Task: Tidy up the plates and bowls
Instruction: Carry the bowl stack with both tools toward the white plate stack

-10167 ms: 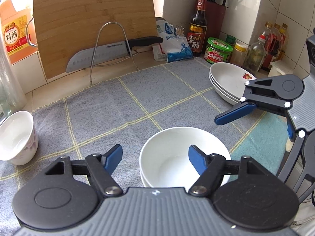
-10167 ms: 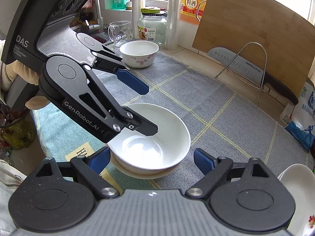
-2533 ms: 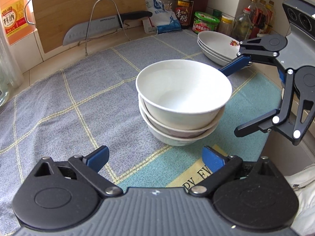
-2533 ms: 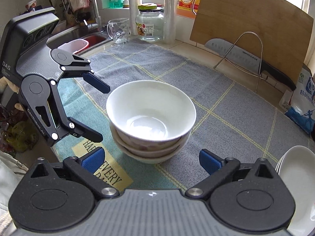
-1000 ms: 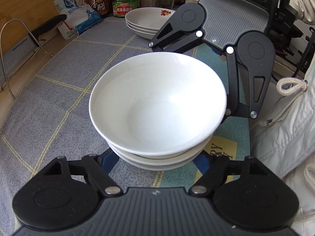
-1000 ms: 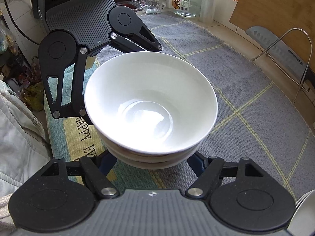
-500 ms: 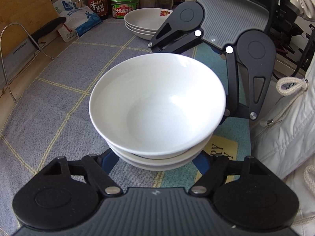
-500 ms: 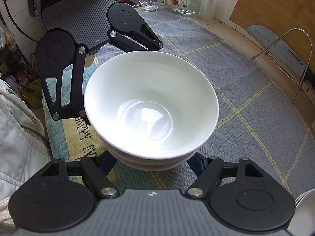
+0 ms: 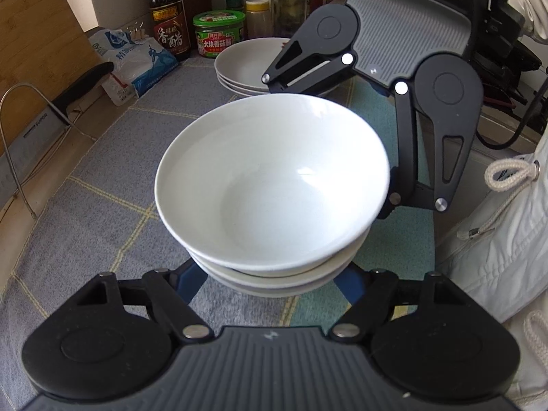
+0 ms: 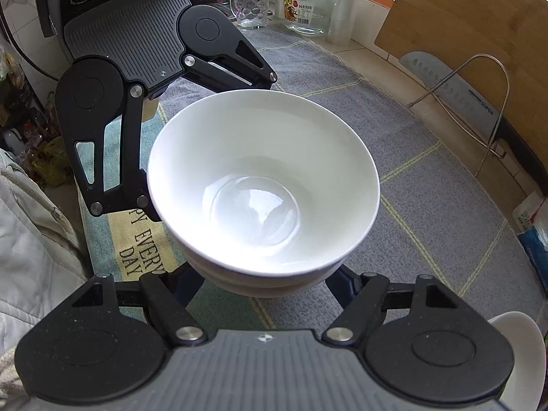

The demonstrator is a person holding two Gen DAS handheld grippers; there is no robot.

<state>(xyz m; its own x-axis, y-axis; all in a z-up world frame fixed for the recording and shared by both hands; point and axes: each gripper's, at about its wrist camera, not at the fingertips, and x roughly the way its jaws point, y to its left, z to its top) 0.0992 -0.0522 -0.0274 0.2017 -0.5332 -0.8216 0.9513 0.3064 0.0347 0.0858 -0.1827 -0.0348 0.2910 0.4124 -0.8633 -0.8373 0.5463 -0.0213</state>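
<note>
The bowl stack [image 9: 272, 185] of nested white bowls sits between the jaws of both grippers at once. The left gripper [image 9: 270, 279] has its blue fingers [image 9: 190, 282] spread under the stack's lower sides, one on each side; whether the pads press the bowls cannot be told. Opposite, the right gripper [image 10: 263, 281] reaches in the same way, its fingers [image 10: 186, 286] mostly hidden beneath the rims, contact likewise unclear. The stack appears above the mat [image 10: 428, 226]. Beyond the left jaws, behind the right gripper's body, lie the plates [image 9: 245, 65].
</note>
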